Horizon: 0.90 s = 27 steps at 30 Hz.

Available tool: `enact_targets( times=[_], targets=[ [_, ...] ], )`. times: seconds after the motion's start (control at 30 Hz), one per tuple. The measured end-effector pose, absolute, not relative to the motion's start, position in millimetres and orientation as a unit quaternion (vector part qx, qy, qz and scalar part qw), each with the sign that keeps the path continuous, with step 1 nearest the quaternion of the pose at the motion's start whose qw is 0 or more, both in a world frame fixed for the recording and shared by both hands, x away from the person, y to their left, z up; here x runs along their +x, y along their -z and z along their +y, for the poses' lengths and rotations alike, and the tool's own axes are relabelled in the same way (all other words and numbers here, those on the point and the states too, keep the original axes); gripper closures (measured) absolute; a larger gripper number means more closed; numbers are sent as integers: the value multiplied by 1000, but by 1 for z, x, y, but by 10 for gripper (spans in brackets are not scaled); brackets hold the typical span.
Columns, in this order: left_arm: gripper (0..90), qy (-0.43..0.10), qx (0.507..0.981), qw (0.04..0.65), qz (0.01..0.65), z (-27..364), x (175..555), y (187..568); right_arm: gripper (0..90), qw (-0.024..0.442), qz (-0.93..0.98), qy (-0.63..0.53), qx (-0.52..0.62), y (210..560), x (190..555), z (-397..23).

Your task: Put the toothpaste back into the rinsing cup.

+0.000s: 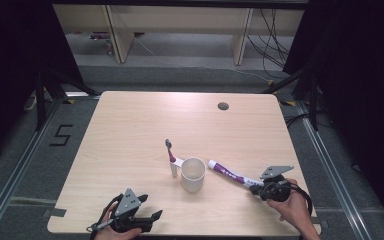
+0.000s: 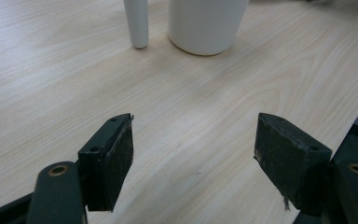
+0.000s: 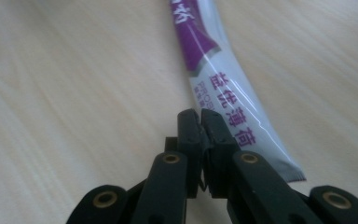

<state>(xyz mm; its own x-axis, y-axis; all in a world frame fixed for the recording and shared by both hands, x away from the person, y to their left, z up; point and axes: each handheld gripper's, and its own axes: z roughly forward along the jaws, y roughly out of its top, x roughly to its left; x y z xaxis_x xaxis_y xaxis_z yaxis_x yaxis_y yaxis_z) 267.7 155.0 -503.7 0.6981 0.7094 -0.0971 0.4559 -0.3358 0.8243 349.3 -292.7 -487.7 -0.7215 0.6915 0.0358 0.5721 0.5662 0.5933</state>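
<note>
Your right hand-held gripper (image 3: 200,122) is clenched fully, pads together with nothing between them, resting on the crimped tail of the toothpaste tube (image 3: 223,88), which lies flat on the table (image 1: 130,130) to the right of the white cup (image 1: 193,174). To lift the tube, spread the jaws first, straddle the flat tail edge-on, then squeeze. Your left hand-held gripper (image 2: 193,154) is released, jaws wide over bare wood, facing the cup and the toothbrush (image 1: 171,157) standing beside it.

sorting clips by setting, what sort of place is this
Probably a lab recording bay, not a home: a bare wooden table ringed by black curtains, loose cables behind, and a taped number 5 on the floor.
</note>
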Motion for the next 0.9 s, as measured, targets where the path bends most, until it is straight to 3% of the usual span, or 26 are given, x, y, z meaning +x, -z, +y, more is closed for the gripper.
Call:
enact_targets(
  times=[0.3,0.47,0.83,0.87,0.9],
  targets=[
    [285,-139,805,451,358,155,267,504,864,97,857,-273,426,490,374,-302],
    [286,-140,804,452,361,153,266,504,863,120,857,-272,422,490,394,-306],
    [286,-137,803,456,358,153,265,504,853,124,845,-271,445,488,434,-292],
    [287,-138,805,454,356,154,265,503,852,140,836,-287,447,491,438,-289],
    [287,-138,805,455,356,154,265,503,852,126,840,-274,451,487,441,-287]
  ],
)
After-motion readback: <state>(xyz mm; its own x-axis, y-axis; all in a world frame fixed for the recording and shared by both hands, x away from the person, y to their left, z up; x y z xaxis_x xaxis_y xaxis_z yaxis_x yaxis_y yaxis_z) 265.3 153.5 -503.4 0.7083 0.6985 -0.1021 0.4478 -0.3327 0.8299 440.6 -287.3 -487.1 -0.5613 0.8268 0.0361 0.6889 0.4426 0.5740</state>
